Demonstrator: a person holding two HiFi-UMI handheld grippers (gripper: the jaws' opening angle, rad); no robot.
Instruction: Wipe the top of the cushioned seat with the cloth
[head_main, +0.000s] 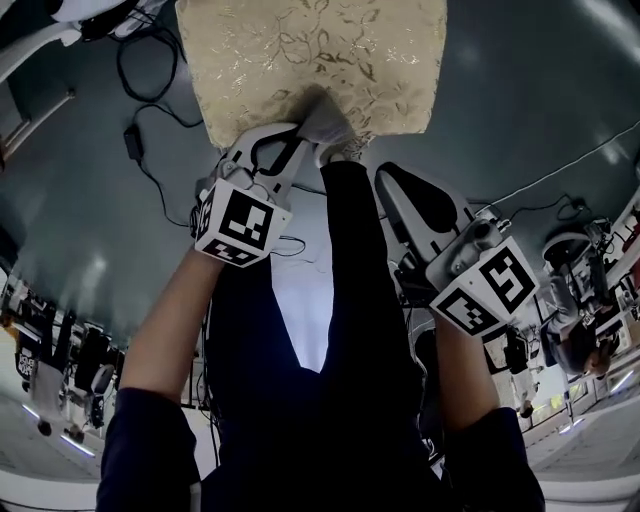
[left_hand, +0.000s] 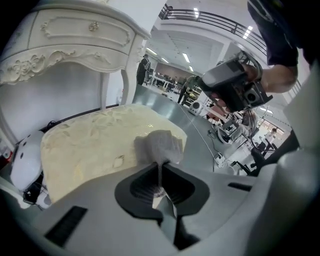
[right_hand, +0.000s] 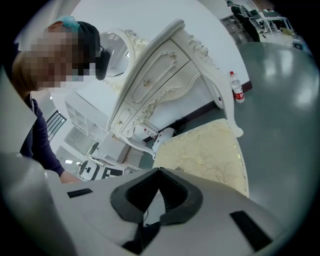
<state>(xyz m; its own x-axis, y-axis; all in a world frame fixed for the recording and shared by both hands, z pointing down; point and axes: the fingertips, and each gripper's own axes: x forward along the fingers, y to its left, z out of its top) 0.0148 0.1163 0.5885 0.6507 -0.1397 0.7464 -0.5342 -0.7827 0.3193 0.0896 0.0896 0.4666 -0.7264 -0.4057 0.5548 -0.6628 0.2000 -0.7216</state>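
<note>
Left hand-held gripper (head_main: 303, 138): pinching cloth (head_main: 326, 122), pressed on cushioned seat (head_main: 300, 50), near edge just ahead. Right hand-held gripper (right_hand: 159, 172): jaws together, empty. Step: wipe beginning, seemingly; next calls for sweeping forward across the top.

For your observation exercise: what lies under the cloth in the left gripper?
The cream cushioned seat, near its edge. The patch of fabric directly beneath the cloth is covered.
</note>
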